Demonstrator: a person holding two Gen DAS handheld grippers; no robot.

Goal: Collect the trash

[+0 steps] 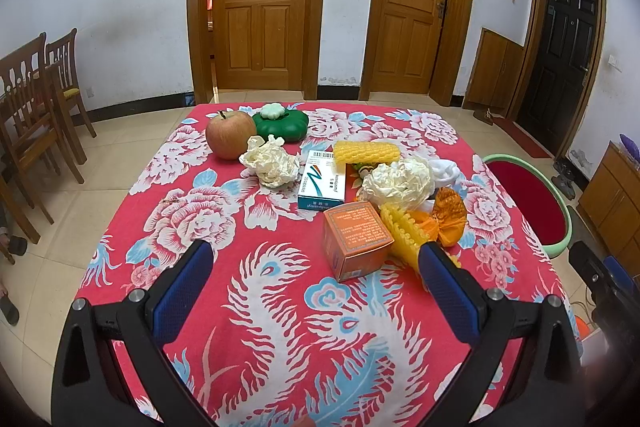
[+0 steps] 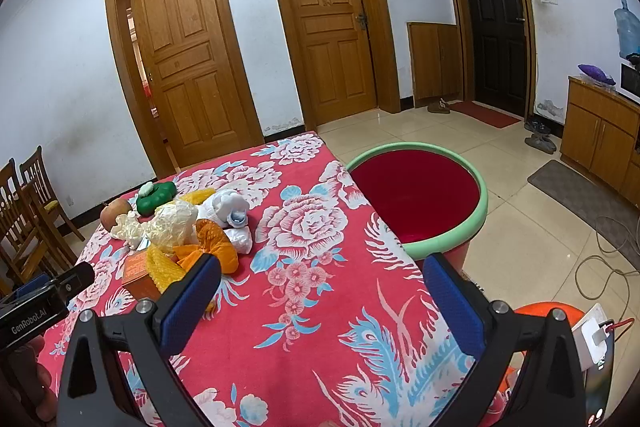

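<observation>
Two hand-held grippers hang above the near part of a surface (image 1: 280,307) covered by a red floral cloth, and both stand spread wide with nothing between their blue pads: the left hand-held gripper (image 1: 316,263) looks across the middle of the cloth, the right hand-held gripper (image 2: 320,279) looks toward the right edge. Trash lies in a loose cluster toward the far right of the cloth. One crumpled paper ball (image 1: 271,163) rests just beside a red apple (image 1: 230,135) and a green flower-shaped box (image 1: 282,125); a second crumpled paper ball (image 1: 398,183) sits on the pile to the right, touching a white sock bundle (image 2: 230,211). Between the two balls lies a white and teal medicine box (image 1: 322,187), and behind it a yellow corn cob (image 1: 366,151). Nearer the left gripper, an orange carton (image 1: 356,239) stands tilted against a yellow foam net (image 1: 404,231), with orange crumpled wrappers (image 1: 450,211) just beside that. Off the right edge of the surface, lower than the cloth, stands a red basin with a pale green rim (image 2: 416,195). Wooden chairs (image 1: 36,99) stand well apart at the left.
</observation>
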